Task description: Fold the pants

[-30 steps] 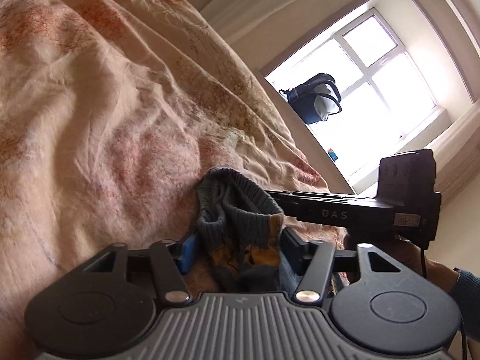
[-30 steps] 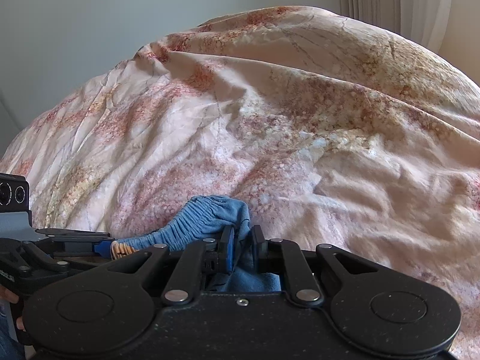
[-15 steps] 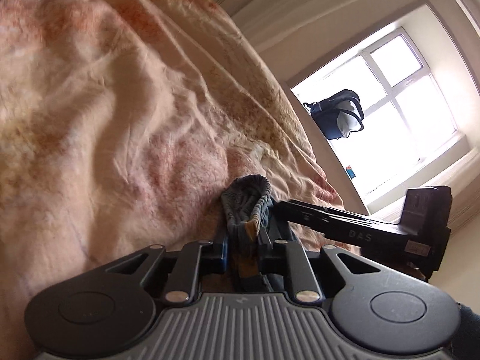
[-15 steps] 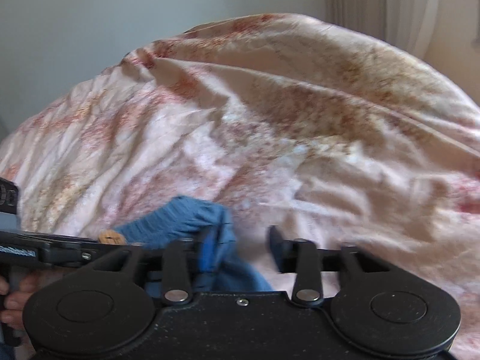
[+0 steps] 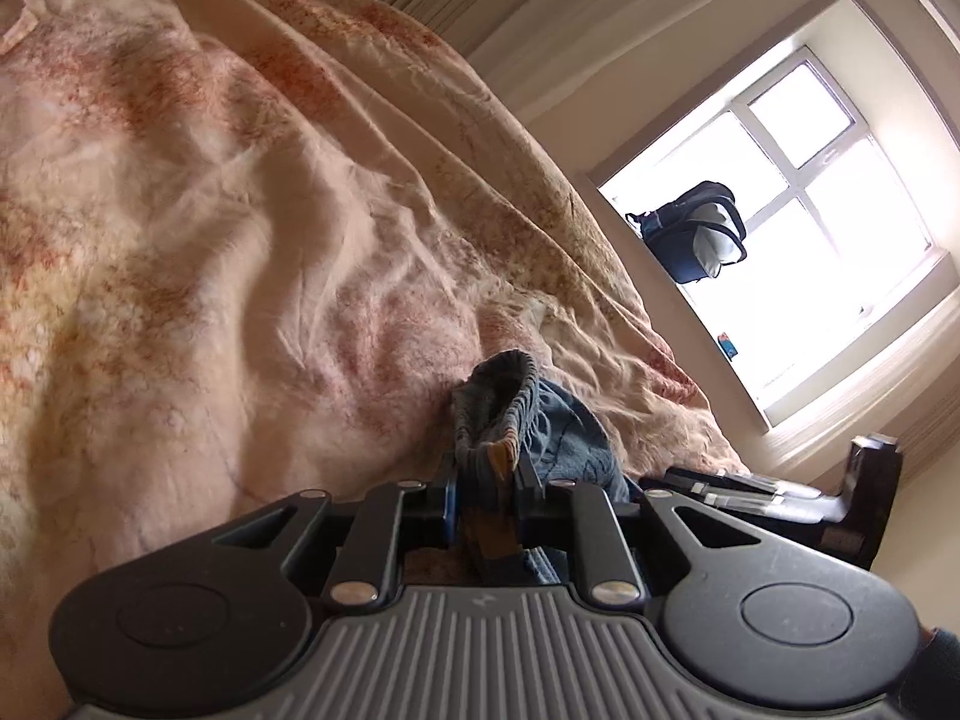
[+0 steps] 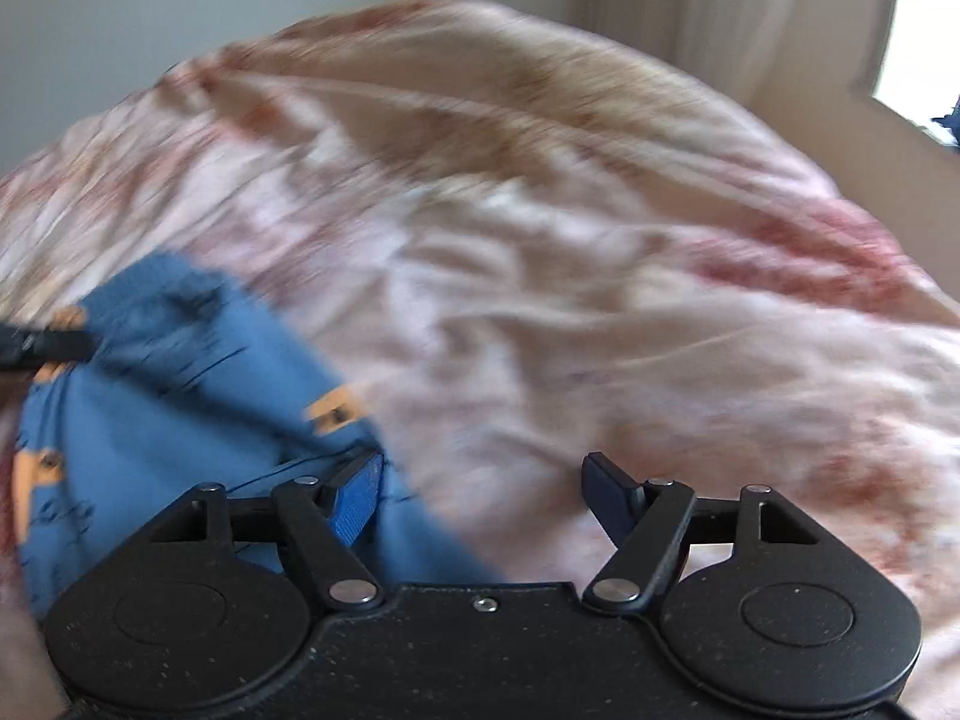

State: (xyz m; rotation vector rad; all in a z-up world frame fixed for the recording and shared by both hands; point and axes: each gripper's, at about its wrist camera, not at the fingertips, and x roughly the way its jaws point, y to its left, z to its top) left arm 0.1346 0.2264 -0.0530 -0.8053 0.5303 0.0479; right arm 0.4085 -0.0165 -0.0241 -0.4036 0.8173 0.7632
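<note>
The blue pants with orange patches lie on the bed at the lower left of the blurred right wrist view. My right gripper is open and empty, its left finger beside the fabric's edge. In the left wrist view my left gripper is shut on the pants' elastic waistband, which bunches up between the fingers. The right gripper's body shows at the right of the left wrist view.
A wrinkled pink floral bedspread covers the bed. A window with a dark bag on its sill is at the right. Curtains hang behind the bed.
My left gripper closed on the waistband. My right gripper opened, let go of the pants and swung away to the right.
</note>
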